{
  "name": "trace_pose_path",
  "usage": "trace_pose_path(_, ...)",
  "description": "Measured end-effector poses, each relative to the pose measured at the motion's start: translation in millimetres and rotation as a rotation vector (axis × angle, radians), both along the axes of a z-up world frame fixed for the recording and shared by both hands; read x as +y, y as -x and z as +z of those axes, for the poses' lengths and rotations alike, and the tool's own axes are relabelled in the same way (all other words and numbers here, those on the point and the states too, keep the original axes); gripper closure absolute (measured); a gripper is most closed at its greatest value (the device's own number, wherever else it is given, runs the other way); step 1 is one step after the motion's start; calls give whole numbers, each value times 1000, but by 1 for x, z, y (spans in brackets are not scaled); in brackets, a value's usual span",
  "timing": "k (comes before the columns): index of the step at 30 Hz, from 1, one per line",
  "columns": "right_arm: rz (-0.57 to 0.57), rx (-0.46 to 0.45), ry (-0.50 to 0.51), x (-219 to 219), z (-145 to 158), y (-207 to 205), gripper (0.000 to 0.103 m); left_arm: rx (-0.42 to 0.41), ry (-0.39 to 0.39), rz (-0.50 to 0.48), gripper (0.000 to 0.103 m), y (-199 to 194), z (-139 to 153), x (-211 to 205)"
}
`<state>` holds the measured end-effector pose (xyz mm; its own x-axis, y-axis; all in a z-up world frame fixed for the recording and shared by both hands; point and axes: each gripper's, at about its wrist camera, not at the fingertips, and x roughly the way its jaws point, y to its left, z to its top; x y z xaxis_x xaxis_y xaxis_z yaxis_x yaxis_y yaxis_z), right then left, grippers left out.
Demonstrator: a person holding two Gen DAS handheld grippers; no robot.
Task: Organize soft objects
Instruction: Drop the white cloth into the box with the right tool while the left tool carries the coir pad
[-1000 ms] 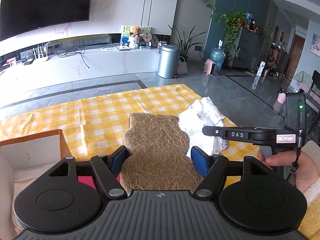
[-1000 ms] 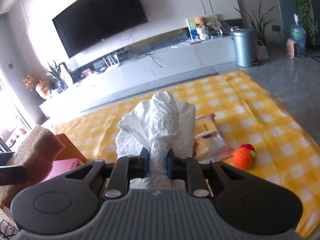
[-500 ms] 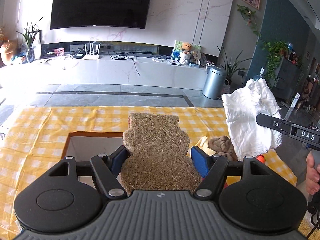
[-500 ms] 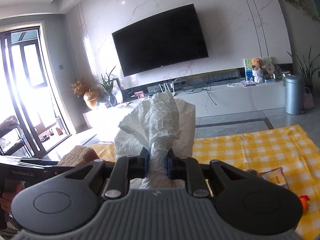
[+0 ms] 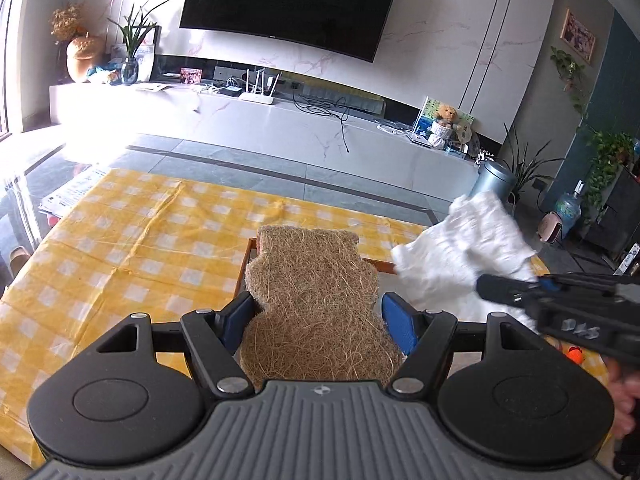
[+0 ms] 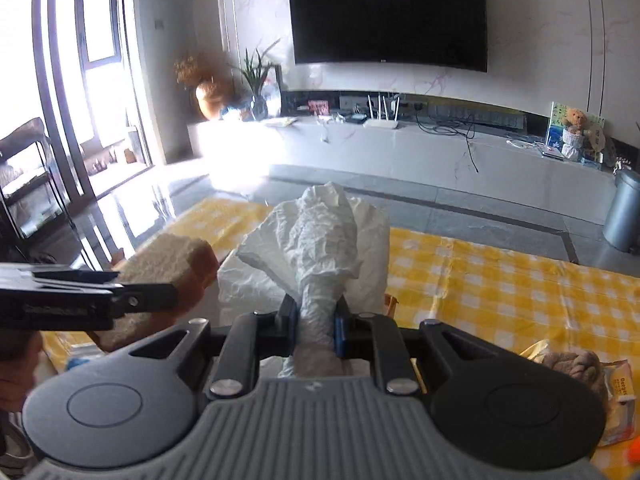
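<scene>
**Q:** Left gripper (image 5: 316,322), as you hold it: what sits between its fingers?

**A:** Its blue pads (image 5: 398,328) stand wide and clamp the fibre pad (image 5: 316,300) by both edges. I hold this coarse tan pad up over the yellow checked cloth (image 5: 140,248), and it hides most of the wooden box rim (image 5: 245,264) behind it.

**Q:** And the right gripper (image 6: 316,322)?

**A:** My jaws are nearly together there, pinching a neck of the crumpled white cloth (image 6: 320,240), which fans out upward beyond the tips (in the left view the same cloth is blurred, just right of the fibre pad).

**Q:** What lies on the table to the right?

**A:** Low in the right view, a brownish soft bundle (image 6: 572,364) rests on a printed packet (image 6: 618,392).
</scene>
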<state>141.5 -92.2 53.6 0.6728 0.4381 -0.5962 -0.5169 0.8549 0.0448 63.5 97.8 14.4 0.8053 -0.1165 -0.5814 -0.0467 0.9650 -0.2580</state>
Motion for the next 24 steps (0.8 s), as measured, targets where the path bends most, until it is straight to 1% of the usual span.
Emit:
trace_pose_path(2, -11, 20, 121, 34, -20, -18, 87, 8, 29, -3, 22, 1, -3, 9)
trace_pose_path(5, 42, 114, 206, 75, -53, -42, 87, 2, 50, -5, 22, 3, -4, 21)
trace_pose_path(7, 44, 161, 293, 94, -74, -57, 87, 4, 57, 6, 22, 4, -5, 26)
trace_pose_path(8, 33, 173, 357, 102, -85, -64, 87, 6, 59, 7, 22, 4, -5, 26)
trace_pose_path(10, 24, 166, 496, 112, -105, -72, 87, 17, 61, -5, 22, 2, -7, 27)
trace_pose_path(12, 29, 175, 573, 117, -119, -76, 87, 23, 66, -23, 22, -1, -9, 27)
trace_pose_path(14, 27, 177, 626, 118, -128, -76, 87, 34, 65, -27, 23, -3, -11, 25)
trace_pose_path(16, 25, 182, 655, 119, -135, -77, 87, 29, 34, -18, 23, -3, -12, 22)
trace_pose_path(19, -4, 205, 671, 115, -145, -84, 83, 26, 32, -27, 23, -2, -12, 21)
trace_pose_path(21, -15, 201, 675, 112, -143, -86, 82, 31, 38, -26, 23, -3, -14, 22)
trace_pose_path(22, -18, 193, 671, 112, -141, -85, 80, 35, 37, -20, 23, -3, -15, 22)
trace_pose_path(23, -23, 187, 669, 113, -138, -83, 75, 37, 33, -14, 23, -3, -15, 21)
trace_pose_path(24, -16, 179, 667, 114, -135, -77, 68, 37, 17, -8, 23, -4, -15, 19)
